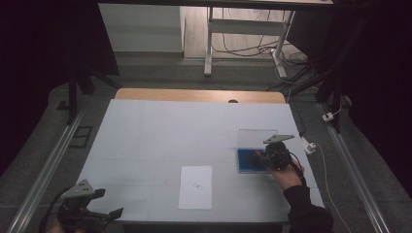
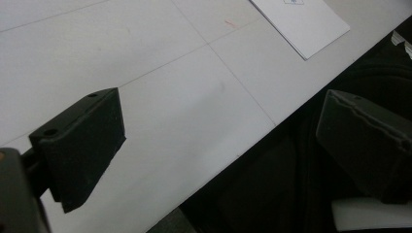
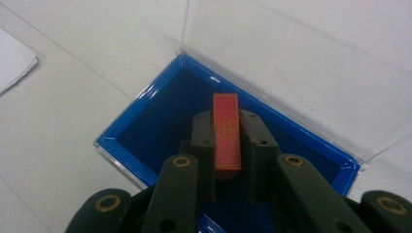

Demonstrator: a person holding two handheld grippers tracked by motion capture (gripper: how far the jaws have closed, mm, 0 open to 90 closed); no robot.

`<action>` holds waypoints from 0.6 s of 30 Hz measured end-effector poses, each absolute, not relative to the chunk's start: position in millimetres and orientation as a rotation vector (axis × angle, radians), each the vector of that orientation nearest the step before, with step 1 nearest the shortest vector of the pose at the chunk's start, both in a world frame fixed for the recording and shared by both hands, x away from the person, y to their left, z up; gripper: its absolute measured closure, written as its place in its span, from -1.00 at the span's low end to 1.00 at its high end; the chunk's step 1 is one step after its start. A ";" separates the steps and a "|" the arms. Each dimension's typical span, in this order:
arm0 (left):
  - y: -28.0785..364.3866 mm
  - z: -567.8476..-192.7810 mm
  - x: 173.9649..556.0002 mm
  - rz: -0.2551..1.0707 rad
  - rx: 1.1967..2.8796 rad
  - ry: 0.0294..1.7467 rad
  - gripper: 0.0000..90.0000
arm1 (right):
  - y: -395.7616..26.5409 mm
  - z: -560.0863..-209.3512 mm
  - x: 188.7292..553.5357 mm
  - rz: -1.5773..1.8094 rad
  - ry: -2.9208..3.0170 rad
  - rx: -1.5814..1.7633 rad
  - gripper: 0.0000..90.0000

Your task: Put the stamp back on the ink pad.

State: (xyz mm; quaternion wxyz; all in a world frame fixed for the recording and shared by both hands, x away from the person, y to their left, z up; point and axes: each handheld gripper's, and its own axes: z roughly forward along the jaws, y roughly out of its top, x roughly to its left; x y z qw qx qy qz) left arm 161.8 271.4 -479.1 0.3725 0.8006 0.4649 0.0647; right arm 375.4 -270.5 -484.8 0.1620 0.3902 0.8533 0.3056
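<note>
The right gripper [image 3: 227, 145] has its fingers clamped on a small red block [image 3: 226, 131], held just above the inside of the open blue box [image 3: 145, 126] at the right of the desk [image 1: 145, 136]. Whether the block is going in or coming out I cannot tell; the move looks about midway. The left gripper [image 2: 218, 145] waits at the near left edge, fingers wide apart and empty. A white sheet [image 1: 196, 187] lies near the middle.

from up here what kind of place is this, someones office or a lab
Most likely a lab recording rig: a white-topped table between floor rails, dark curtains at the sides, loose cables under a desk behind.
</note>
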 end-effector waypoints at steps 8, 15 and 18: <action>271.3 -479.0 162.0 0.164 2.050 1.192 -0.92 | -270.5 -482.8 374.9 0.886 2.417 1.117 0.56; 271.4 -479.0 162.0 0.164 2.050 1.192 -0.92 | -269.8 -475.9 370.9 0.919 2.374 1.110 0.34; 271.5 -479.1 162.1 0.164 2.050 1.191 -0.92 | -270.2 -471.6 368.8 0.930 2.352 1.111 0.21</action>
